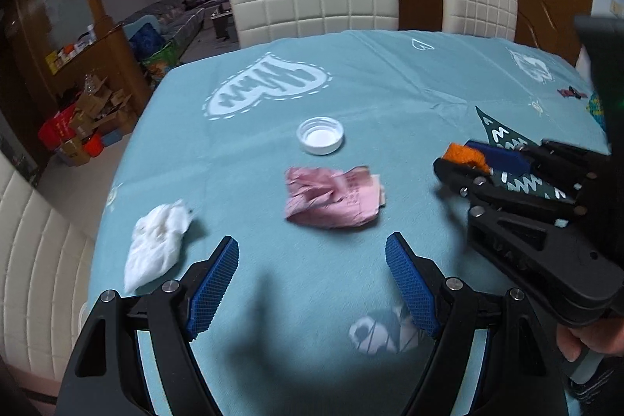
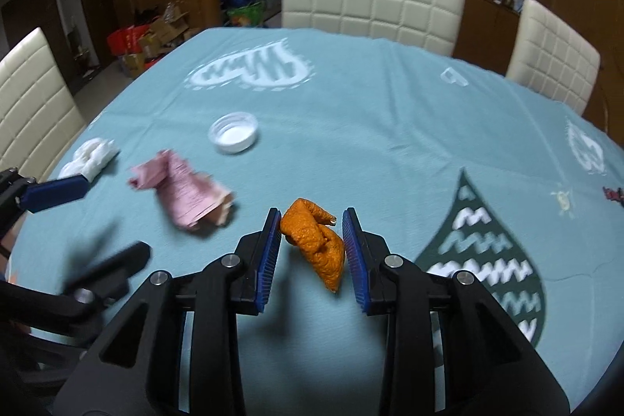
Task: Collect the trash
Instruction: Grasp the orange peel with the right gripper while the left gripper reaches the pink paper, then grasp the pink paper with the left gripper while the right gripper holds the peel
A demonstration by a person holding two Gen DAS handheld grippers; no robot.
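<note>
Over the blue desk (image 1: 351, 96) my right gripper (image 2: 312, 244) fingers pinch the orange wad (image 2: 316, 244); left gripper (image 1: 312, 279) gapes wide, empty.

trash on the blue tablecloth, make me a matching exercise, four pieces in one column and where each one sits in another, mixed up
Things:
1. orange peel
2. pink crumpled paper
3. white tissue
4. white bottle cap

Places:
A. near the table's left edge
B. farthest in, toward the chairs
C. between the right gripper's fingers
D. mid-table, ahead of the open left gripper

Pairs: 1-C, 2-D, 3-A, 4-B
</note>
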